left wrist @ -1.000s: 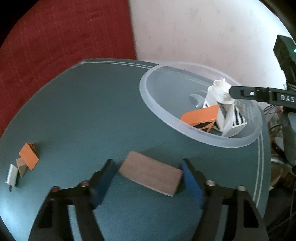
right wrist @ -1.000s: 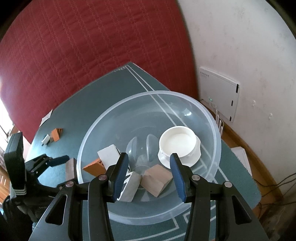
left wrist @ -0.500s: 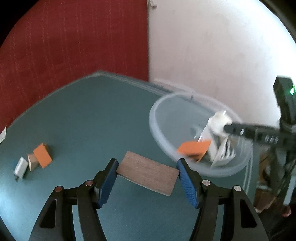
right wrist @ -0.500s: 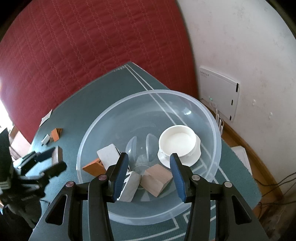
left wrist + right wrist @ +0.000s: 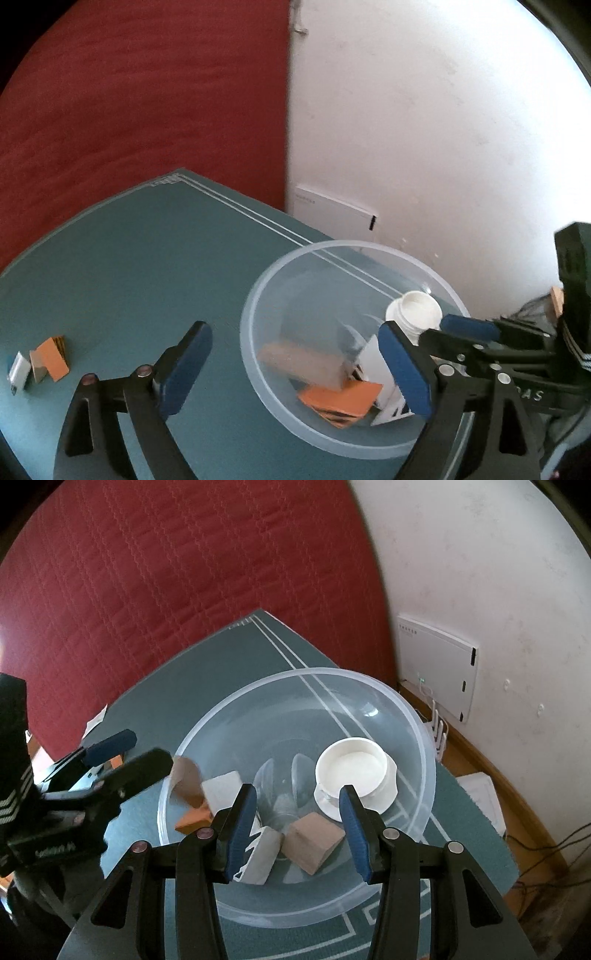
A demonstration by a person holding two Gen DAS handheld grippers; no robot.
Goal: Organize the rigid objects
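A clear plastic bowl stands on the teal table. In it lie an orange block, a white jar, white blocks and a tan block. A blurred brown block is falling into the bowl's left side. My left gripper is open and empty above the bowl's left rim; it shows in the right wrist view. My right gripper is open and empty over the bowl's near side.
Small orange, tan and white blocks lie together at the table's left edge. A red quilted surface lies behind the table. A white box hangs on the wall, with cables on the floor at right.
My left gripper carried the brown block up and right to the bowl, then opened and let it go. The block now drops into the bowl. The right gripper has stayed still.
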